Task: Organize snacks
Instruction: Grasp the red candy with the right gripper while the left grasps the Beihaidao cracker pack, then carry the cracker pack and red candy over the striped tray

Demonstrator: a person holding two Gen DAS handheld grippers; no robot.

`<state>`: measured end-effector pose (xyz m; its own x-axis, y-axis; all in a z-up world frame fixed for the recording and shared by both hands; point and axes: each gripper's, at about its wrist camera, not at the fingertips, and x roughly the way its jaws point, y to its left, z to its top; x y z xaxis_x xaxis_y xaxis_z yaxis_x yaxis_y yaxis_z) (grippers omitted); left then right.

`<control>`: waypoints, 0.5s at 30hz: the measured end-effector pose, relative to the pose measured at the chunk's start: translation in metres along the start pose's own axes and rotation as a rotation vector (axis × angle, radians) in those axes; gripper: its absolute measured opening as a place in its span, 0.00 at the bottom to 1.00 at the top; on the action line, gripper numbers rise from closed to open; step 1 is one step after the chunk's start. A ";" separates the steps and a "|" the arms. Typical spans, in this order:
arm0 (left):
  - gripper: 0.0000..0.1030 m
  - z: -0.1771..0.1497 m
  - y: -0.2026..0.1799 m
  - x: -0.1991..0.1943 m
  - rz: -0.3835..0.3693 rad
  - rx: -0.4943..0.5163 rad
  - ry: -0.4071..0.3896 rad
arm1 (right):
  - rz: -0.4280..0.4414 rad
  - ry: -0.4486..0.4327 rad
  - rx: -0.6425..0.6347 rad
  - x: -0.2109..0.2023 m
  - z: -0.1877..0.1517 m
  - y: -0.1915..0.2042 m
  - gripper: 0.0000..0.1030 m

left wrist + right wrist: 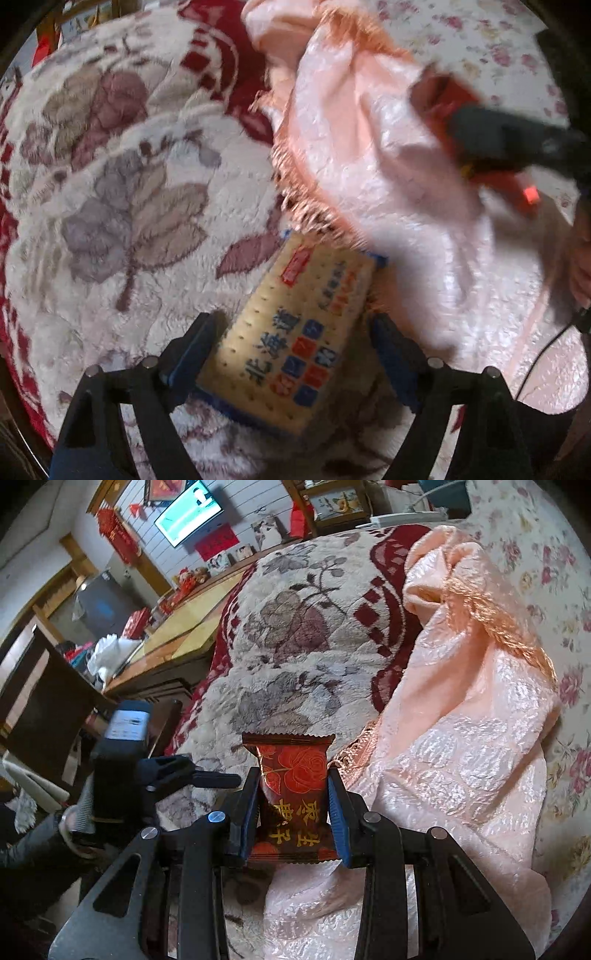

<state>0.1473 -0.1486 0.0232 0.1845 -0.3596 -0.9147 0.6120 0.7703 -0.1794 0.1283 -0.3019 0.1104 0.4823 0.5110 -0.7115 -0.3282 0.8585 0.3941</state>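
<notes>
Snacks are being gathered: I am holding the small red rose-printed foil packet (293, 794) in my right fingers (293, 805) while lowering wide-spread left fingers (291, 354) around the beige cracker packet (291, 332) on the plush floral blanket (122, 206), which needs squeezing next.

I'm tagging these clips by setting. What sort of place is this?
Probably a lived-in bedroom or living room at home: a plush floral blanket and pink quilted cover on a bed, a wall-mounted television, and red festive decorations.

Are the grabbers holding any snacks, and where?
Right gripper squeezes the red snack packet by its sides. Left gripper is open around the cracker packet, not holding.
</notes>
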 end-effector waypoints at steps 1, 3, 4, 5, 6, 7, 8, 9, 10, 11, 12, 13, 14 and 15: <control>0.74 -0.002 0.000 0.001 0.020 0.005 -0.010 | -0.001 -0.004 0.004 -0.001 0.001 -0.001 0.32; 0.66 -0.007 -0.001 -0.004 0.008 0.013 -0.027 | 0.002 -0.009 0.013 -0.003 0.001 -0.003 0.32; 0.63 -0.009 0.000 -0.007 -0.020 -0.003 -0.028 | 0.004 -0.010 0.014 -0.003 0.001 -0.003 0.32; 0.62 -0.013 0.002 -0.011 -0.037 -0.022 -0.032 | 0.003 -0.009 0.013 -0.003 0.001 -0.003 0.32; 0.62 -0.016 0.003 -0.015 -0.040 -0.039 -0.041 | 0.004 -0.007 0.011 -0.003 0.000 -0.002 0.32; 0.58 -0.021 0.003 -0.019 -0.024 -0.048 -0.054 | 0.007 -0.005 0.007 -0.003 0.000 -0.002 0.32; 0.58 -0.024 0.002 -0.023 -0.007 -0.053 -0.066 | 0.010 -0.003 0.003 -0.003 -0.001 0.000 0.32; 0.57 -0.029 0.002 -0.027 0.013 -0.063 -0.080 | 0.013 0.000 -0.006 -0.002 -0.002 0.002 0.32; 0.57 -0.033 0.002 -0.032 0.023 -0.080 -0.091 | 0.012 0.003 -0.013 -0.002 -0.003 0.005 0.32; 0.56 -0.038 0.002 -0.037 0.030 -0.100 -0.103 | 0.008 0.005 -0.020 -0.001 -0.004 0.007 0.32; 0.56 -0.043 0.002 -0.042 0.040 -0.117 -0.116 | 0.006 0.007 -0.023 0.000 -0.005 0.009 0.32; 0.56 -0.049 0.000 -0.049 0.056 -0.133 -0.129 | 0.010 0.008 -0.022 0.001 -0.007 0.011 0.32; 0.56 -0.055 0.000 -0.055 0.071 -0.149 -0.143 | 0.016 0.009 -0.021 0.002 -0.008 0.013 0.32; 0.56 -0.062 0.000 -0.062 0.086 -0.164 -0.156 | 0.018 0.009 -0.025 0.002 -0.011 0.018 0.32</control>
<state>0.0883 -0.0942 0.0574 0.3552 -0.3559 -0.8644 0.4579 0.8724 -0.1710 0.1146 -0.2856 0.1095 0.4686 0.5255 -0.7101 -0.3568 0.8479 0.3920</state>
